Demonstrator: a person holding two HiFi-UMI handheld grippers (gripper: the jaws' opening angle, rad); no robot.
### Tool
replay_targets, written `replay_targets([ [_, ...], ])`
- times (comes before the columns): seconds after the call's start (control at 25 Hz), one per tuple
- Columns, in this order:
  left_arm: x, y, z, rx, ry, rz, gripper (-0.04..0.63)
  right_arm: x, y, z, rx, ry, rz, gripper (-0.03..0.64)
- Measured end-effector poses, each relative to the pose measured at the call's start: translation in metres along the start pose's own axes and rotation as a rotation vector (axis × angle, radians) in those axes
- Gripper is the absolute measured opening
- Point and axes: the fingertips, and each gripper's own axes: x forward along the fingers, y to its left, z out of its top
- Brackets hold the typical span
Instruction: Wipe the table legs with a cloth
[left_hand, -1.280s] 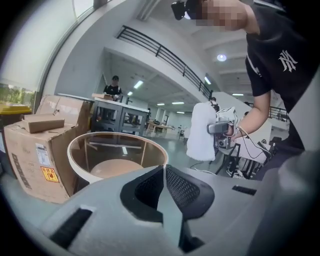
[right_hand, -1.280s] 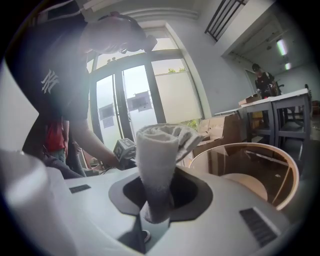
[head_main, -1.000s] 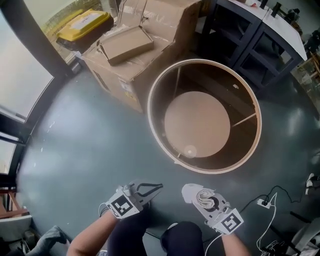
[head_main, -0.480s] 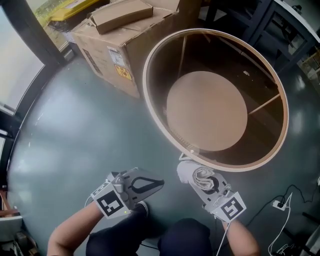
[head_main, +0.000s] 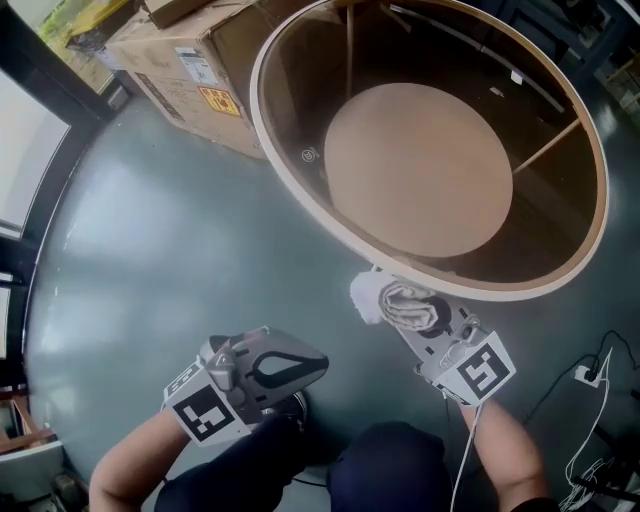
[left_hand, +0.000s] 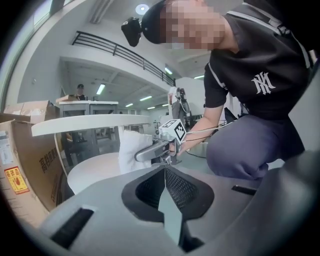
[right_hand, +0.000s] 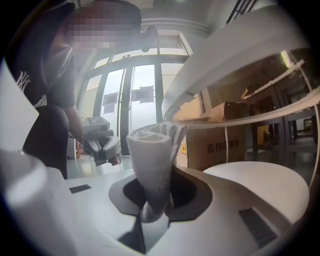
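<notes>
Left gripper (head_main: 318, 363): near left, jaws pressed together with nothing between them.
Right gripper (head_main: 415, 312): near right, jaws clamped on the white cloth (head_main: 383, 297).
Cloth: bunched upright, just beside the round table's (head_main: 300, 215) near rim.
Cardboard box (head_main: 190, 60): far left, beside the table.

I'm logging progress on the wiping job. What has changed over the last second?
The right gripper, shut on the white cloth, has moved forward to the near rim of the round table. I cannot tell whether the cloth touches it. The head view has closed in on the table. Nothing was taken hold of or let go. The left gripper stays shut and empty, short of the table.
</notes>
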Motion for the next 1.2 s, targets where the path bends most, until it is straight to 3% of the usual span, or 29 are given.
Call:
replay_targets([
  [0.76,0.01,0.016,-0.048,-0.037,0.049,-0.004,0.006,0.021,-0.023,-0.199,0.09,0.198,-0.03,0.072],
  [1.2,0.013,0.004,-0.062,-0.053,0.063,-0.015,0.006,0.027,-0.036,-0.278,0.135,0.352,-0.006,0.073],
])
